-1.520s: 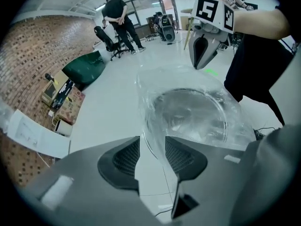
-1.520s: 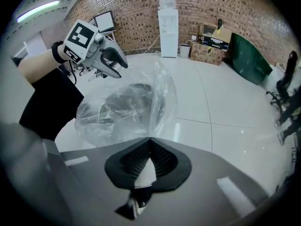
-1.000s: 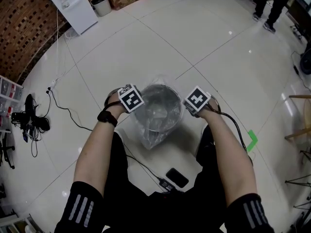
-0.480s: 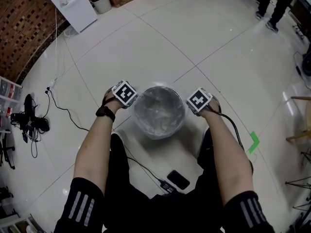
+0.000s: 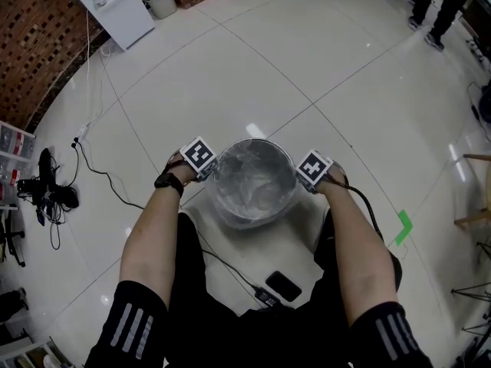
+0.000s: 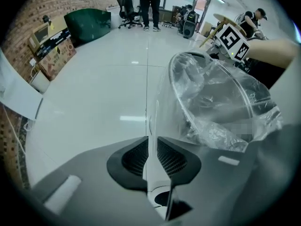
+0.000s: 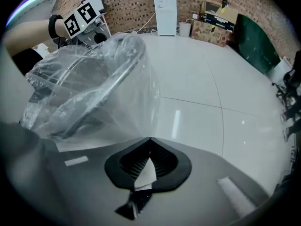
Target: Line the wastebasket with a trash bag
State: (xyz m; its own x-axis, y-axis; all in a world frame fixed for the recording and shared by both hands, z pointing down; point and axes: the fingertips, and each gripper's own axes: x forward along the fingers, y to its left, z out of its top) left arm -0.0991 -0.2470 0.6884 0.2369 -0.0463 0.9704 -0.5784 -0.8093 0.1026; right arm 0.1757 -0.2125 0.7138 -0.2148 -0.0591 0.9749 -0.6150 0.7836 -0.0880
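Observation:
A round wastebasket [image 5: 254, 141] stands on the tiled floor with a clear trash bag [image 5: 257, 186] in it, the film folded out over its rim. My left gripper [image 5: 209, 172] points down at the basket's left side. In the left gripper view its jaws [image 6: 152, 138] have just been opening: a narrow gap shows, with a strip of bag film [image 6: 216, 102] running up through it. My right gripper [image 5: 304, 176] points down at the right side. Its jaws [image 7: 150, 139] meet at the tips, pinching the bag film [image 7: 89, 88].
A dark phone [image 5: 281, 284] and a cable [image 5: 107, 176] lie on the floor near my legs. Green tape [image 5: 400, 227] marks the floor at the right. A white cabinet [image 5: 107, 2], a small bin [image 5: 159, 2] and boxes stand by the brick wall. A person [image 5: 441, 2] stands far right.
Both grippers have sunk beside the basket. The bag, which bulged loosely around and below the basket, now lies drawn down over its rim.

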